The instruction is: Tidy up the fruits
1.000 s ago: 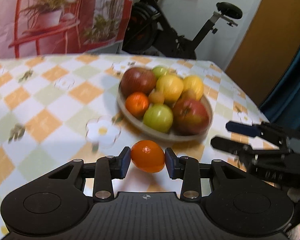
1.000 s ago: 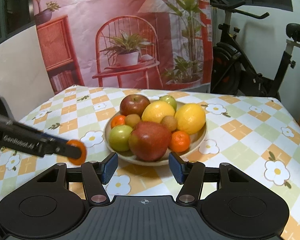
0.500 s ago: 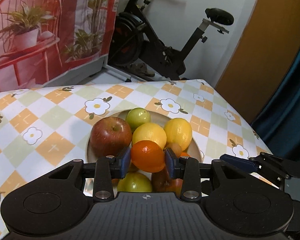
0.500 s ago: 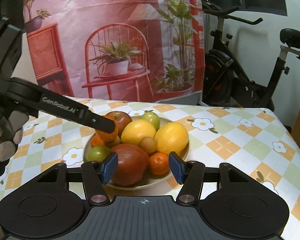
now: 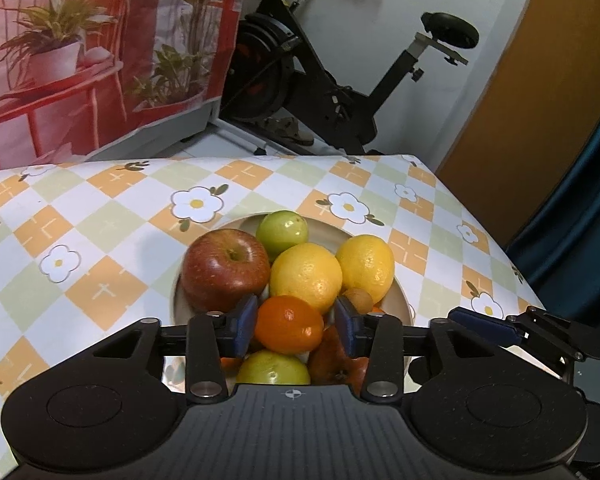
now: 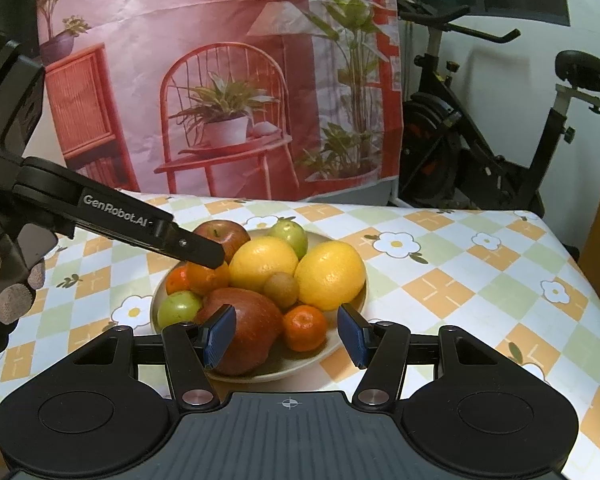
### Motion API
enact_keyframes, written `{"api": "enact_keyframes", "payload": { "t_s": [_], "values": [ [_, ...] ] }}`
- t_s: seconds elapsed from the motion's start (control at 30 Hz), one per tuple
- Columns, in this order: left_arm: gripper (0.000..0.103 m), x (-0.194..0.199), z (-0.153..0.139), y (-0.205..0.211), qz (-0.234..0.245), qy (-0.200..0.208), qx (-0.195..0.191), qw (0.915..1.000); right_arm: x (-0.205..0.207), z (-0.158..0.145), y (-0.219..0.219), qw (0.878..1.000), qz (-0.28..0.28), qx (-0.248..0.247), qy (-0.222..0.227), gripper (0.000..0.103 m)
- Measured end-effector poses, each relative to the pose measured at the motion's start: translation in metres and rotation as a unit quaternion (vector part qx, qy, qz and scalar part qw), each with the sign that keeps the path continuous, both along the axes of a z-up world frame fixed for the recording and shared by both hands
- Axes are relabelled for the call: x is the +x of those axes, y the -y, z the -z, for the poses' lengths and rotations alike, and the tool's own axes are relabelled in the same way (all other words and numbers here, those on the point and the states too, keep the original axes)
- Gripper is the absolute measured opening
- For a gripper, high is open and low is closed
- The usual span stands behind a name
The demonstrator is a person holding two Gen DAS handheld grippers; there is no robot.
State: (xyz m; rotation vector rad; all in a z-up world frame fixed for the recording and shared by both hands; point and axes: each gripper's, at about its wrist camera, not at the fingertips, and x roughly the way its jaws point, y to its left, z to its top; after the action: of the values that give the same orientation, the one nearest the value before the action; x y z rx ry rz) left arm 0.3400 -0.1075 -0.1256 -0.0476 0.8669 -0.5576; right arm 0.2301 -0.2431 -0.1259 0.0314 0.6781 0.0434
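My left gripper holds a small orange tangerine low over the fruit pile in the beige bowl; its right pad looks slightly off the fruit. In the right wrist view the left gripper reaches in from the left with the tangerine among the fruits. The bowl holds two red apples, two lemons, green fruits, a kiwi and tangerines. My right gripper is open and empty, in front of the bowl.
The table has a checkered flower tablecloth. Its far edge and right edge are close behind the bowl. An exercise bike and a pink backdrop stand behind the table. The right gripper's fingers show at the right of the bowl.
My left gripper lifted the tangerine from the table in front of the bowl, carried it over the bowl and lowered it onto the fruit pile. The right gripper stayed open near the bowl.
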Motion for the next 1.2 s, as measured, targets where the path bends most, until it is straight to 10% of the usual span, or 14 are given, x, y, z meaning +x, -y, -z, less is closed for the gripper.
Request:
{"api": "enact_keyframes", "payload": {
  "t_s": [0.23, 0.63, 1.2],
  "values": [
    [0.062, -0.015, -0.017, -0.014, -0.014, 0.022, -0.002, 0.9997, -0.003, -0.014, -0.01, 1.0, -0.007, -0.007, 0.011, 0.055],
    [0.1, -0.055, -0.064, -0.041, -0.049, 0.089, 0.01, 0.9947, -0.012, -0.058, -0.023, 0.999, -0.008, 0.007, 0.038, 0.102],
    [0.103, -0.109, -0.126, -0.074, -0.116, 0.147, 0.013, 0.9822, -0.041, -0.125, -0.03, 0.997, 0.03, 0.025, 0.059, 0.103]
  ]
}}
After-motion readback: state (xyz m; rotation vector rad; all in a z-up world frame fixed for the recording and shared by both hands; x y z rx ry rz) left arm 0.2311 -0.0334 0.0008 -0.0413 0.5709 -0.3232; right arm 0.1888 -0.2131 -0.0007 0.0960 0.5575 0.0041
